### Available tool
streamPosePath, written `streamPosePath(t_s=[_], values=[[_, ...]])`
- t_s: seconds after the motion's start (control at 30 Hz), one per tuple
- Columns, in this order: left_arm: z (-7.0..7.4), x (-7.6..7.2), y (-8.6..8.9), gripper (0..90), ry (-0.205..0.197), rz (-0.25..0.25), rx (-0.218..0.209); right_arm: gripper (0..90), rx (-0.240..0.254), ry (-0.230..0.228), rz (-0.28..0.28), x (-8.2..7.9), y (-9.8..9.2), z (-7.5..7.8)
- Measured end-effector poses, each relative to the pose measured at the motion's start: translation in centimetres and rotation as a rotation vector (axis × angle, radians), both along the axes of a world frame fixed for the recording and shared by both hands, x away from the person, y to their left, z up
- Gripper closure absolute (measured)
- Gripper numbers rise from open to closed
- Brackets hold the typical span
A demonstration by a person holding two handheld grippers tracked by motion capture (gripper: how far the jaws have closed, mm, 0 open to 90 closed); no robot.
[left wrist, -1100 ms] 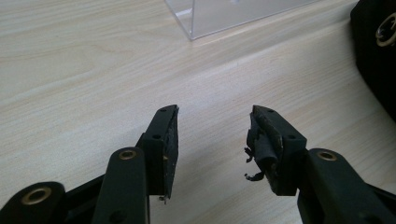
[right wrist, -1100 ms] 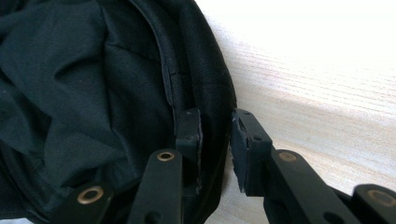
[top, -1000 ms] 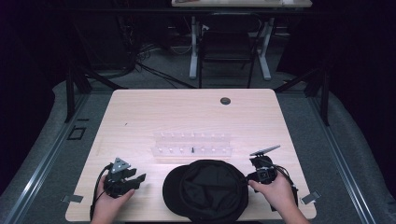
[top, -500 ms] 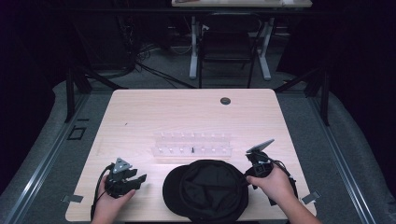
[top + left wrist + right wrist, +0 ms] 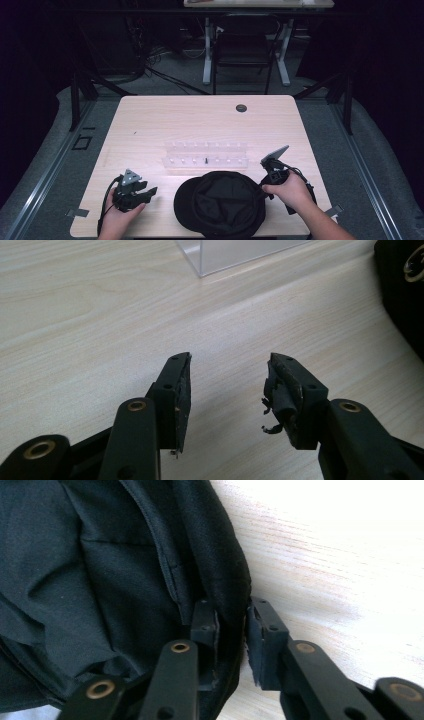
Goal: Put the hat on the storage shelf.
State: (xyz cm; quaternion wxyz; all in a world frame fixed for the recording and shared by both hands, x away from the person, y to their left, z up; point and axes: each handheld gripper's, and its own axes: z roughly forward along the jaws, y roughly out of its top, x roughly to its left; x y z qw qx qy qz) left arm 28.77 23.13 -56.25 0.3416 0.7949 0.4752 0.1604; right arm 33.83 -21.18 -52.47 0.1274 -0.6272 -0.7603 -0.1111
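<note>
A black cap (image 5: 220, 202) lies at the table's near edge, its hollow side facing up. My right gripper (image 5: 263, 188) sits at the cap's right rim. In the right gripper view, my right gripper (image 5: 232, 615) has one jaw inside the cap (image 5: 100, 555) and one outside, shut on the rim fabric. My left gripper (image 5: 149, 188) rests low on the table left of the cap, pointing towards it. My left gripper (image 5: 227, 375) is open with bare wood between its worn pads, and the cap's edge (image 5: 400, 300) shows at far right.
A clear plastic rack (image 5: 206, 155) with a small dark piece in it stands mid-table, just beyond the cap; its corner (image 5: 235, 252) shows ahead of the left gripper. The pale wooden table (image 5: 200, 120) has a round grommet (image 5: 241, 108) near its far edge.
My right gripper has shifted slightly left, onto the cap's right rim. The left gripper has stayed where it was.
</note>
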Motion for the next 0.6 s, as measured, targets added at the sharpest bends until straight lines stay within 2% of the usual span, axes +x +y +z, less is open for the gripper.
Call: streamPosePath(t_s=[0.1,0.13,0.17,0.2,0.33,0.6], values=[[-0.01,0.02,0.01,52.6,0.003,-0.002,0.001,81.5,0.000,0.011,0.009,0.06,0.18,-0.04],[-0.01,0.02,0.01,52.7,0.003,-0.002,0.001,83.1,0.008,0.000,-0.011,-0.04,0.37,-0.17],[-0.02,0.03,0.00,52.7,0.002,-0.003,0.000,84.3,-0.004,0.010,0.018,0.01,0.36,-0.10],[-0.02,0.02,-0.01,52.6,0.003,-0.003,0.001,85.2,0.003,0.012,0.017,0.03,0.48,-0.10],[-0.03,0.02,-0.09,52.7,0.005,-0.008,0.004,86.5,-0.010,0.033,0.036,0.20,0.50,0.03],[-0.12,0.02,-0.08,52.7,0.002,-0.002,0.000,87.5,-0.005,0.056,0.016,0.17,0.56,0.53]])
